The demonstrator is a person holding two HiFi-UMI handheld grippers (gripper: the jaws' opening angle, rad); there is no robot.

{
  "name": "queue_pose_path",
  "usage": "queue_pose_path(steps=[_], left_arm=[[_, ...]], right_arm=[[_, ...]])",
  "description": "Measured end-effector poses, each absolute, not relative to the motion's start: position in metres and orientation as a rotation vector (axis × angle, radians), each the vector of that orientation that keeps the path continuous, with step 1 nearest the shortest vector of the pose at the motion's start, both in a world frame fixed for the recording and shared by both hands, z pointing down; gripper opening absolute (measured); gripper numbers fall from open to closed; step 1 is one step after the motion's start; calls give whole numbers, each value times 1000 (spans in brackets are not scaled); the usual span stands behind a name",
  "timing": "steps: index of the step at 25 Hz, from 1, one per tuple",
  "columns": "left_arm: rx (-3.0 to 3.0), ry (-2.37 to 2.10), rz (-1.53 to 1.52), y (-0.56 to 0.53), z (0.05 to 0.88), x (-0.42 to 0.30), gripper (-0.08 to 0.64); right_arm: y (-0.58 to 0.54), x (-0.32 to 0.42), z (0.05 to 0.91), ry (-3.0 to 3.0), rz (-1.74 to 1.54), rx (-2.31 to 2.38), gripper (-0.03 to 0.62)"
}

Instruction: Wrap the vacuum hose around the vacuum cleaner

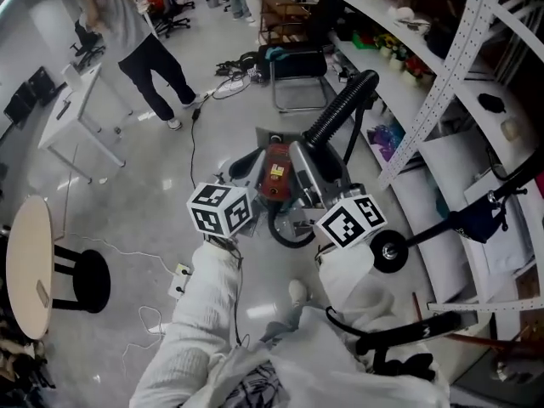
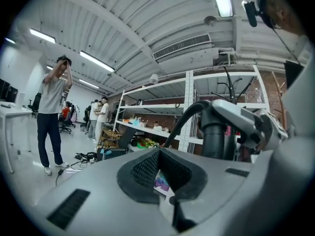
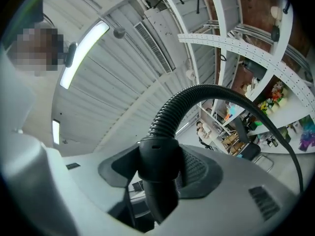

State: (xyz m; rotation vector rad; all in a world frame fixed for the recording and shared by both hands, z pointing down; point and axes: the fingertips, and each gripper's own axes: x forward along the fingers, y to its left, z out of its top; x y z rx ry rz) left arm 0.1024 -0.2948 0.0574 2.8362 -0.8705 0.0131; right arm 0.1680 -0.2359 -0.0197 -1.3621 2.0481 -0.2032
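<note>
The red and grey vacuum cleaner (image 1: 276, 172) stands on the floor just beyond both grippers. Its black ribbed hose (image 1: 340, 109) rises from it toward the shelving. In the right gripper view, my right gripper (image 3: 160, 166) is shut on the hose's smooth black cuff (image 3: 157, 156), and the hose (image 3: 197, 95) arcs up and to the right. My left gripper (image 2: 160, 163) is open, with nothing between its pads. The left gripper view also shows the cuff (image 2: 215, 132) to the right. The marker cubes of the left (image 1: 221, 209) and right (image 1: 351, 221) grippers hide the jaws in the head view.
White metal shelving (image 1: 442, 83) runs along the right side. A black chair (image 1: 297, 75) stands behind the vacuum. A person (image 1: 140, 41) stands at the far left by a white table (image 1: 72, 117). A round table (image 1: 25, 266), a stool (image 1: 81, 279) and floor cables (image 1: 191, 143) lie left.
</note>
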Motion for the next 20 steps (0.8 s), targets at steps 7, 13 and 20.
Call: queue_pose_path(steps=[7,13,20], left_arm=[[2842,-887,6,-382,49,117,-3],[2813,-851,-3,-449,56,110,-3],[2849,-724,79,-558,71,86,-3]], right_arm=[[-325,194,-15,2068,-214,-1373,236],[-402,182,-3,2075,-300,-1380,236],[-523,139,29,2091,-383,-1439,236]])
